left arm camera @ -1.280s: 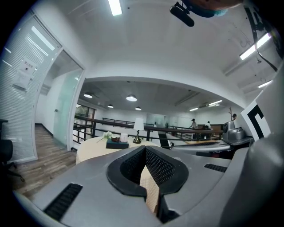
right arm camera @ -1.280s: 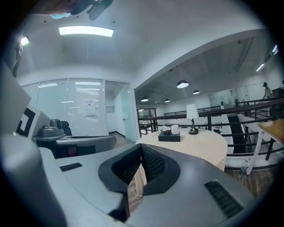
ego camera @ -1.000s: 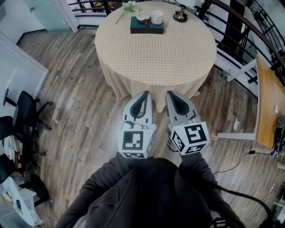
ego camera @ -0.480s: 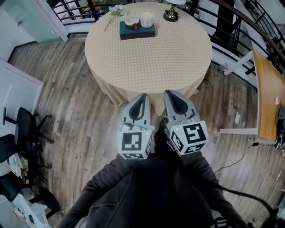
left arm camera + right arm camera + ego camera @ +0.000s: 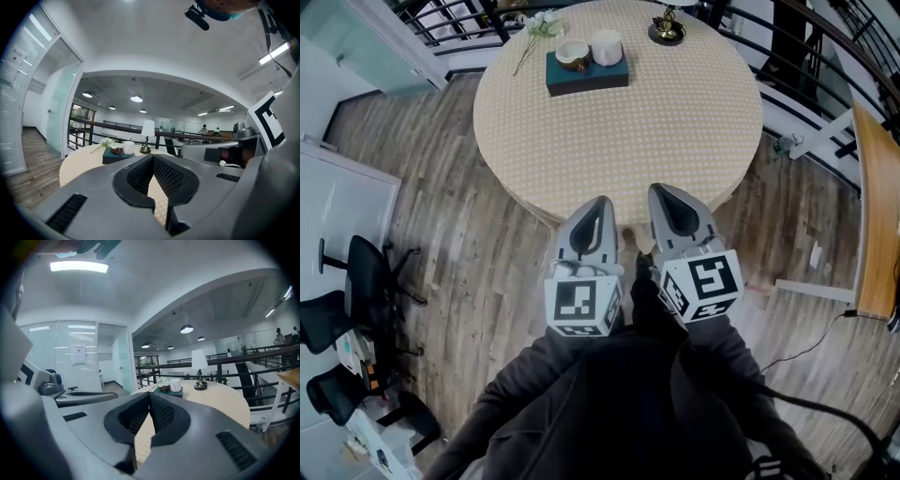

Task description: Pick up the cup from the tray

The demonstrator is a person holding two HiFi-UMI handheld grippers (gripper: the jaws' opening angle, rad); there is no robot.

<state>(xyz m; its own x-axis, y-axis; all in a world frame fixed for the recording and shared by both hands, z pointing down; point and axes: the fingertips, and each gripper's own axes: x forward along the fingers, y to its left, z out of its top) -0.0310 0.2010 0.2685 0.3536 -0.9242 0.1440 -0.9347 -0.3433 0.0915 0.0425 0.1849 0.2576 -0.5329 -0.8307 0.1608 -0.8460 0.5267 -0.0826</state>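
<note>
A white cup and a brown bowl stand on a dark teal tray at the far side of a round table with a beige dotted cloth. The same cup shows small and far off in both gripper views. My left gripper and right gripper hover side by side over the table's near edge, both shut and empty, far short of the tray.
A small lamp stands right of the tray, white flowers left of it. Black railings run behind the table. Office chairs stand at the left, a wooden desk at the right. Wood floor surrounds the table.
The table and tray have drawn nearer in the head view; both grippers have come from over the floor to the table's near edge. Jaws unchanged.
</note>
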